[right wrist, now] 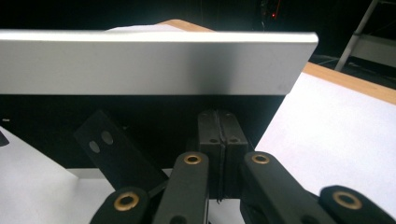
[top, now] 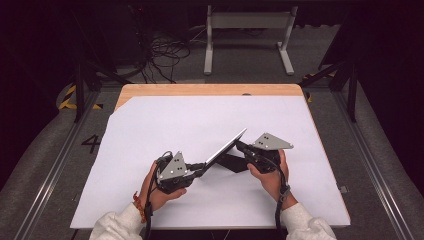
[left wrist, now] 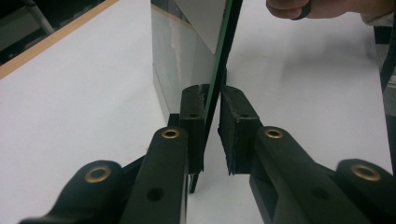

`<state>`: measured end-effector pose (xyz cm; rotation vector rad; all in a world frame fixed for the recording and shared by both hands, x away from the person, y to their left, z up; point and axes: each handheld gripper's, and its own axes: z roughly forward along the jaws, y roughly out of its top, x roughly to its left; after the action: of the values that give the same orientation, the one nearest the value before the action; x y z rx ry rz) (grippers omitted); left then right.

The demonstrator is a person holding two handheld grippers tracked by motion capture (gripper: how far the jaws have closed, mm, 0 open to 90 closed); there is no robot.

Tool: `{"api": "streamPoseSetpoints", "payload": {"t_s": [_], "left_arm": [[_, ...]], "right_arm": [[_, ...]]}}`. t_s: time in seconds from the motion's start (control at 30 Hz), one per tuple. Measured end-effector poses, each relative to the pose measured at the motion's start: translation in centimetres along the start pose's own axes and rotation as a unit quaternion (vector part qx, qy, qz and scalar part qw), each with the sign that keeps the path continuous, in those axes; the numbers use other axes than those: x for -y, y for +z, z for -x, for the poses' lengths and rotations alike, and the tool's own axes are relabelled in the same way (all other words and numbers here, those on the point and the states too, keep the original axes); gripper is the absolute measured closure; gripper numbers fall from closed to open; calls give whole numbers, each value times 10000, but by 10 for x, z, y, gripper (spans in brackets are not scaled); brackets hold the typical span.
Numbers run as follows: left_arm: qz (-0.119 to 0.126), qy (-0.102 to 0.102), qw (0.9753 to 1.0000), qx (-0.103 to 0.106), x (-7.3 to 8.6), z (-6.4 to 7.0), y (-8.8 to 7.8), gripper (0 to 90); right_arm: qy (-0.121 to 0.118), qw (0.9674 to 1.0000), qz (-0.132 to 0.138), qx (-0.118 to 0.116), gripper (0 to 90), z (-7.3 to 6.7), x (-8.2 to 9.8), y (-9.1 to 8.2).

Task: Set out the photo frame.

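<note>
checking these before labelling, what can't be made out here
- What the thin silver panel is: every view gives an edge or a plain face.
- Whether the left gripper presses on it: in its own view a slit shows beside one pad.
- What the right gripper pinches: the pads meet, the panel's dark underside hides the rest.
- The black flap: shadowed in the high view.

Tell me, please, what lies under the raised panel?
Under the tilted panel a dark shadow falls on the white sheet, beside the right gripper. Whatever sits deeper beneath is covered by the panel and the hands.
</note>
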<state>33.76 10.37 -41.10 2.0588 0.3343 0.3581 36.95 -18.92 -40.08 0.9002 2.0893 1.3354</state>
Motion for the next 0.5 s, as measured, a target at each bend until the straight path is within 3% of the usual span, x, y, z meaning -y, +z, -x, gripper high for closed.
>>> {"api": "streamPoseSetpoints", "payload": {"t_s": [0.2, 0.5], "left_arm": [[-1, -2, 9999, 105, -2, 2, 1, 816], [15, 1, 9998, 203, -5, 9, 6, 797]], "right_arm": [[36, 9999, -20, -99, 900, -2, 0, 2], [-151, 9997, 1, -184, 900, -8, -4, 7]]}}
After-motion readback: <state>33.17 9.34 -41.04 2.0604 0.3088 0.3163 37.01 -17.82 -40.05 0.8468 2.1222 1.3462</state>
